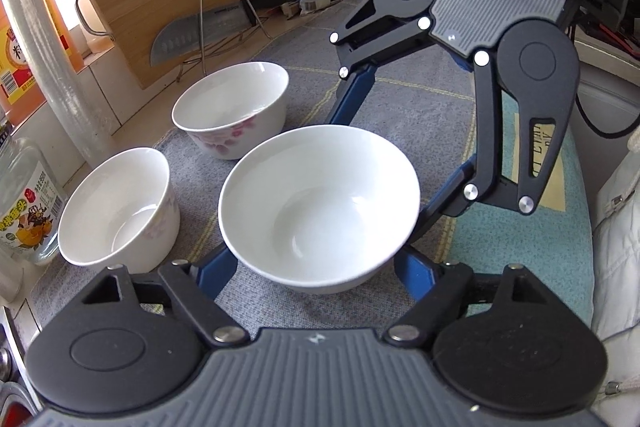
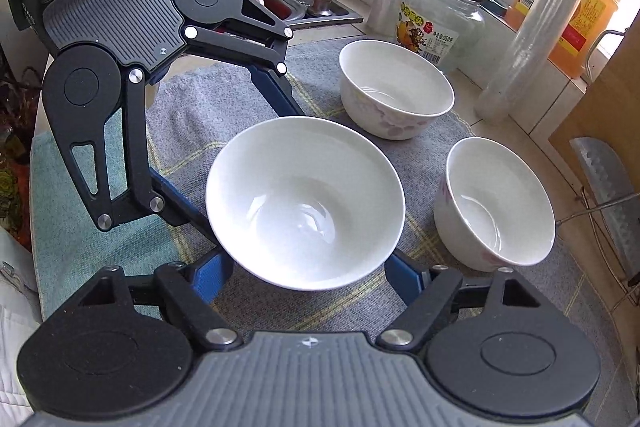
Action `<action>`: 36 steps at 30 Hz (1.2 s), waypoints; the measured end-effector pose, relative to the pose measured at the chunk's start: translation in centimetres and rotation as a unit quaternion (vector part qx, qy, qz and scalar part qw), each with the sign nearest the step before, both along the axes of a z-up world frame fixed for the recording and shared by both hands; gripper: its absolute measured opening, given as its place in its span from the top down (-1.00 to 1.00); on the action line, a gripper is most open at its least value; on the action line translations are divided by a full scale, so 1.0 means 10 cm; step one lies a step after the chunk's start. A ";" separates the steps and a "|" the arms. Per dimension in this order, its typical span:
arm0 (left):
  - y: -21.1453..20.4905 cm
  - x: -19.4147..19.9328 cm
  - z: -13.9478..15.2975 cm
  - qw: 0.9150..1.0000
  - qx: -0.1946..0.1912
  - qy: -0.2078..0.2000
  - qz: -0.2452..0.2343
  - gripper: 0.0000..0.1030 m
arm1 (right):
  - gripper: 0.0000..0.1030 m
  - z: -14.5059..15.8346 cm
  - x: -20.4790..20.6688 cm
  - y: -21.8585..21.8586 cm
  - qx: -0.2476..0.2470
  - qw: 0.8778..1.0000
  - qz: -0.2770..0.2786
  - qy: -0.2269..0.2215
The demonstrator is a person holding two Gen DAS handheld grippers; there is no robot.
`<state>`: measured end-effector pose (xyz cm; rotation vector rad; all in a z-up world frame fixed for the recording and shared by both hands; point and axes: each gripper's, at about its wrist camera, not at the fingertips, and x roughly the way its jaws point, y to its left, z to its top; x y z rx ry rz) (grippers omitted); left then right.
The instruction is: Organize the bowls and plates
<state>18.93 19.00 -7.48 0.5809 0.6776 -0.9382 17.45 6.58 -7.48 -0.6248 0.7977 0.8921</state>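
Both claws, left (image 1: 316, 267) and right (image 2: 308, 267), angled down around plain white bowl (image 1: 320, 203).

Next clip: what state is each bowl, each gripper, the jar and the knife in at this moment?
jar: lid on.
knife: resting on the wire rack.
plain white bowl: upright, empty, on the mat, between both grippers' jaws.
jar-side floral bowl: upright, empty, untouched.
knife-side floral bowl: upright, empty, untouched.
left gripper: straddles the plain bowl; contact hidden under its rim.
right gripper: same, from the opposite side.
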 end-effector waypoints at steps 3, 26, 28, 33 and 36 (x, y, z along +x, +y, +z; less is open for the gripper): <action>0.00 0.00 0.00 1.000 0.001 -0.002 -0.001 -0.64 | -0.67 0.00 0.01 -0.01 0.001 1.000 0.000 0.003; -0.40 -0.29 0.24 1.000 0.001 -0.014 0.000 -0.64 | -0.66 0.24 -0.29 -0.44 -0.001 1.000 -0.003 -0.011; -0.51 -0.31 0.25 1.000 0.002 -0.020 -0.006 -0.64 | -0.66 0.26 -0.33 -0.54 -0.001 1.000 -0.009 -0.011; -0.72 -0.35 0.26 1.000 0.000 -0.022 -0.021 -0.64 | -0.66 0.29 -0.40 -0.79 -0.006 0.999 -0.027 -0.016; -0.87 -0.37 0.25 0.999 -0.004 -0.027 -0.031 -0.64 | -0.66 0.30 -0.44 -0.94 -0.009 0.999 -0.040 -0.019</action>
